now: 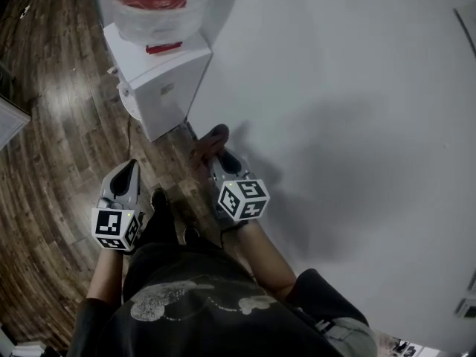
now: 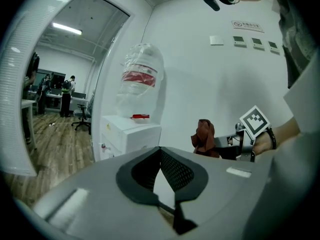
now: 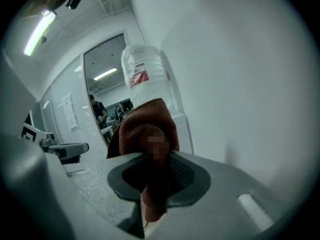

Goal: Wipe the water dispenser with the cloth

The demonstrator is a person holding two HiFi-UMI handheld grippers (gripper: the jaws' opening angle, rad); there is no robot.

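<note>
The person (image 1: 201,311), in a dark printed top, is standing at the near edge of the head view and holding both grippers out low in front of the body. The left gripper (image 1: 128,168) is hanging over the wooden floor (image 1: 52,125). In its own view its jaws (image 2: 161,151) are resting together at the tips and gripping nothing.

Just to the right and a little farther out, the right gripper (image 1: 222,155) is clamping a reddish-brown cloth (image 1: 212,141). In the right gripper view, the jaws (image 3: 157,156) are pinching the cloth (image 3: 145,124) in a bunch, with most of it bulging up above the pads and a short tail hanging below. From the left gripper view the cloth (image 2: 204,136) is standing up off the right gripper's tip, in front of the white wall (image 2: 200,74).

Farther off and to the left, the white water dispenser (image 1: 167,84) is standing on the floor close against the wall (image 1: 335,88), apart from the cloth and from both grippers. A clear bottle (image 1: 160,6) with a red label is sitting upside down on top of it, and a small red item (image 1: 163,48) is lying on the top panel beside the bottle.

At the far left of the left gripper view, beyond the dispenser (image 2: 131,134), people (image 2: 65,96) are standing in an office room.
</note>
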